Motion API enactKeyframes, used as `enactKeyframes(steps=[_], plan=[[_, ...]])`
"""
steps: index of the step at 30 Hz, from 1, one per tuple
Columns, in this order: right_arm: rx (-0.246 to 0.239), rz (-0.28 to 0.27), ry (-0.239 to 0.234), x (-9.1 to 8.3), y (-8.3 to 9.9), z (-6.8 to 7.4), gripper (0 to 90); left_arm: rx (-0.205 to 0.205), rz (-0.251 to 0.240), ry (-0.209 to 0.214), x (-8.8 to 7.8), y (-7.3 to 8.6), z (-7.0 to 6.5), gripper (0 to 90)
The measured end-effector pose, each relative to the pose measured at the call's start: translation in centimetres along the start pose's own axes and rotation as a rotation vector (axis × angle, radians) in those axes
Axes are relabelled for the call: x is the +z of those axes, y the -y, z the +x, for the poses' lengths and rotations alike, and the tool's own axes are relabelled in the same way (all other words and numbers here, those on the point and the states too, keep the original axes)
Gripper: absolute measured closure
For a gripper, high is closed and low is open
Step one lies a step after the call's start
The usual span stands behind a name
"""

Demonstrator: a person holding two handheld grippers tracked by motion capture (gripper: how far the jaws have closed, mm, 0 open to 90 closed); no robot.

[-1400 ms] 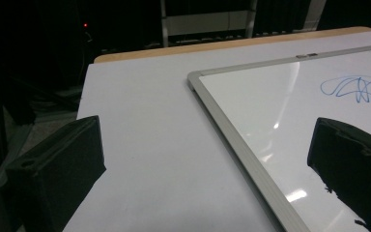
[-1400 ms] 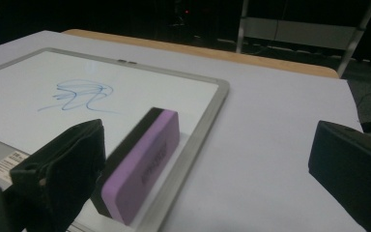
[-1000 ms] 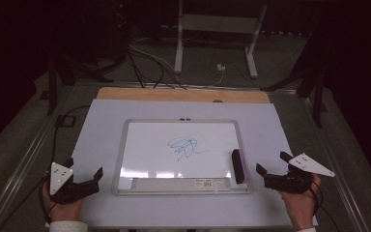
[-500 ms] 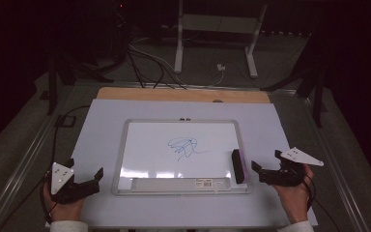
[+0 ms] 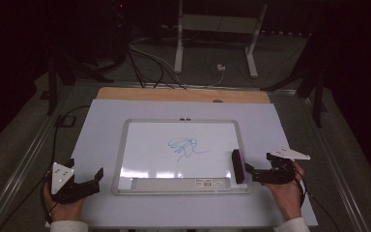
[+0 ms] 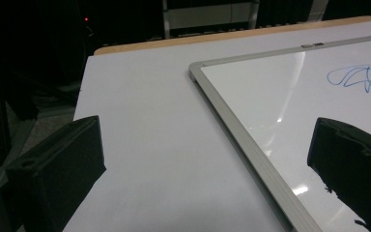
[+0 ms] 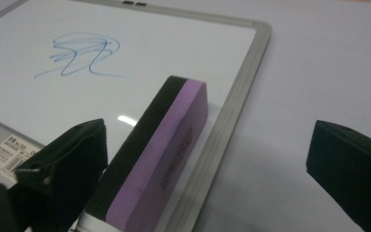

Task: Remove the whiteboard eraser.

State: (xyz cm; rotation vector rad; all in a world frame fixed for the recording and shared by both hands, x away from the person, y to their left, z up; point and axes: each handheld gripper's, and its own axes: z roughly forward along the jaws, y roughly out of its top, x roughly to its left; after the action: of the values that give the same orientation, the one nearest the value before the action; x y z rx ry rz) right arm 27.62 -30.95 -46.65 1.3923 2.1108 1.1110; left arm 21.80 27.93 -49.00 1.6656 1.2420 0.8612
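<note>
The worktop [image 5: 125,108] is covered with a pale, bluish-white sheet, and a strip of bare wood shows along its far edge. A whiteboard [image 5: 149,145] with a grey metal frame lies flat on the middle of it, its long sides parallel to the near edge. Blue scribble [image 5: 186,147] marks the board's centre. A purple-and-black eraser [image 5: 237,166] lies along the board's right edge, partly on the frame.
</note>
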Motion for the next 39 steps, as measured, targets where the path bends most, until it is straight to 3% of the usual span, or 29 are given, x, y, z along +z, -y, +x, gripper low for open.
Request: enactKeyframes(steps=[10,14,19,28,35,38,39], plan=[[-0.004,0.058,-0.035,0.7,0.0,0.3,21.3,0.000,0.005,0.004,0.1,0.0,0.0,0.4],[-0.001,0.085,-0.062,1.1,0.2,0.7,39.3,-0.001,0.005,0.004,0.1,0.0,0.0,0.4],[0.004,0.095,-0.090,1.1,0.3,0.9,49.0,-0.002,0.006,0.005,0.1,0.1,-0.1,0.4],[0.034,0.108,-0.130,1.5,0.3,1.0,48.3,0.000,0.009,0.004,0.1,0.1,-0.1,0.4],[0.055,0.129,-0.162,2.1,0.3,1.4,38.9,-0.001,0.008,0.003,0.1,0.1,-0.1,0.5],[0.076,0.140,-0.173,2.4,0.3,1.4,35.4,-0.003,0.008,0.002,0.1,0.1,-0.1,0.5],[0.114,0.152,-0.191,2.6,0.4,1.2,32.3,-0.004,0.008,0.003,0.1,0.1,-0.1,0.5]])
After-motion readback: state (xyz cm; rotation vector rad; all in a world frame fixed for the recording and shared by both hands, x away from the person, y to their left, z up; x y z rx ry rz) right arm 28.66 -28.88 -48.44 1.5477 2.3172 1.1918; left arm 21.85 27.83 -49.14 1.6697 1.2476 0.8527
